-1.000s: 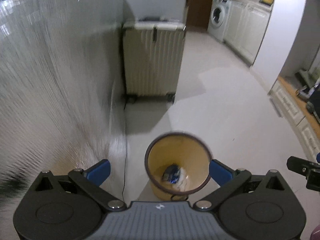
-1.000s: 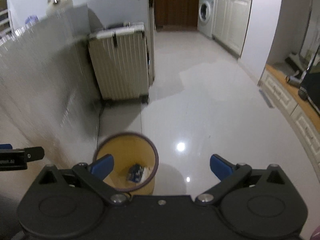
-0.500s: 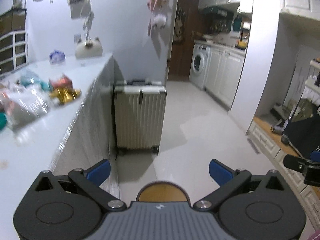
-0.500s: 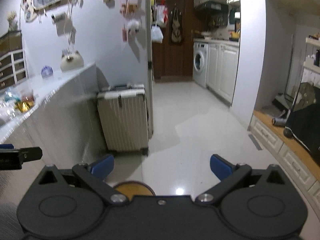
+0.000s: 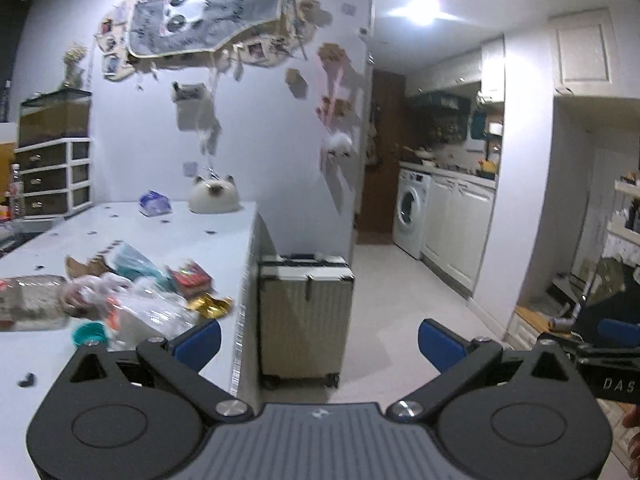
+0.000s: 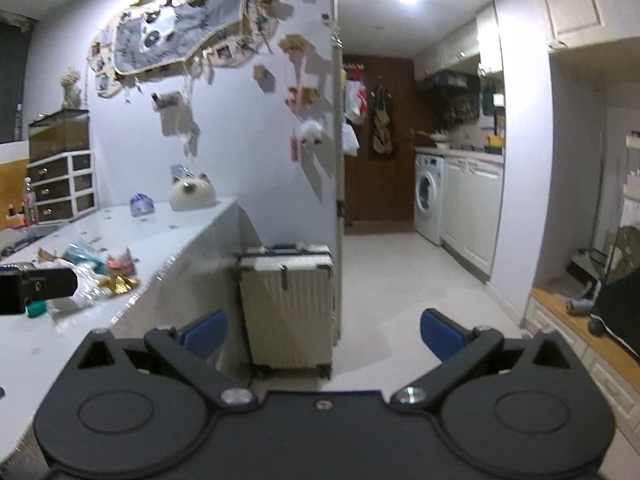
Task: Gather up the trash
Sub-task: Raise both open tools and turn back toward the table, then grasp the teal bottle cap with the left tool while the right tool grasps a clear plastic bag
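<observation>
A heap of trash lies on the white table (image 5: 168,236) at the left: a clear plastic bag (image 5: 152,316), a gold wrapper (image 5: 210,305), a red packet (image 5: 190,276), a teal cap (image 5: 89,334) and torn brown paper (image 5: 80,266). The heap also shows in the right wrist view (image 6: 104,272). My left gripper (image 5: 319,342) is open and empty, raised at table height just right of the heap. My right gripper (image 6: 323,332) is open and empty, off the table's right edge. The bin is out of view.
A cream suitcase (image 5: 306,320) stands on the floor against the table's end. A white cat figure (image 5: 214,200) and a blue packet (image 5: 154,203) sit at the table's far end. A washing machine (image 5: 412,212) and white cabinets (image 5: 460,232) line the far right.
Both grippers have lifted and tilted up from over the yellow bin on the floor. The bin has dropped out of view and the tabletop with the trash has come into view.
</observation>
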### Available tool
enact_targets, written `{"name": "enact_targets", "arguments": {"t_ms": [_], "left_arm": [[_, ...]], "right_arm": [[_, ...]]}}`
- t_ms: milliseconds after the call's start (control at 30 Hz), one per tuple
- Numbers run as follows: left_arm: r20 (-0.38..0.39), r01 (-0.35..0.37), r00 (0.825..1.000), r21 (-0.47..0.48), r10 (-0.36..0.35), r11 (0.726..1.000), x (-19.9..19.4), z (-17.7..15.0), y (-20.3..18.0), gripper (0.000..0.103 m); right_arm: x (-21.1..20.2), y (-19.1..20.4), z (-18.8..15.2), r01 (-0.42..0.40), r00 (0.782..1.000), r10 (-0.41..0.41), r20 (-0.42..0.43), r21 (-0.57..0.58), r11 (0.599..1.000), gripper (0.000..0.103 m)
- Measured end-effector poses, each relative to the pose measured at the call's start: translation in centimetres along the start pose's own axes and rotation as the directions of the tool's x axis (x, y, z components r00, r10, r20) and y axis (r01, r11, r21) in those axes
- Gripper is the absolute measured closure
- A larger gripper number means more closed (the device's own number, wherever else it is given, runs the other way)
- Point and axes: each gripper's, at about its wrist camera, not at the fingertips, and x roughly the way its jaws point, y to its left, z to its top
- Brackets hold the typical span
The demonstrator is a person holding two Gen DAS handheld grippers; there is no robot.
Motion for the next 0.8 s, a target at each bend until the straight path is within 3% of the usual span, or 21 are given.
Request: {"name": "enact_targets", "arguments": {"t_ms": [233, 433, 800], "left_arm": [[0.055, -0.068, 0.996, -0.005, 0.068, 0.998, -2.8, 1.4, 3.9, 0.0], [0.058, -0.146, 0.987, -0.022, 0.147, 0.989, -3.8, 1.6, 8.3, 0.0], [0.02, -0.28, 0.959, -0.05, 0.281, 0.959, -4.0, 1.0, 15.3, 0.0]], "right_arm": [[0.4, 4.5, 1.4, -0.084, 0.996, 0.086, 0.035, -0.035, 0.996, 0.0], [1.7, 8.3, 1.9, -0.147, 0.988, 0.149, 0.044, -0.045, 0.988, 0.0], [4.9, 15.4, 2.4, -0.261, 0.965, 0.26, -0.027, -0.081, 0.962, 0.0]]}}
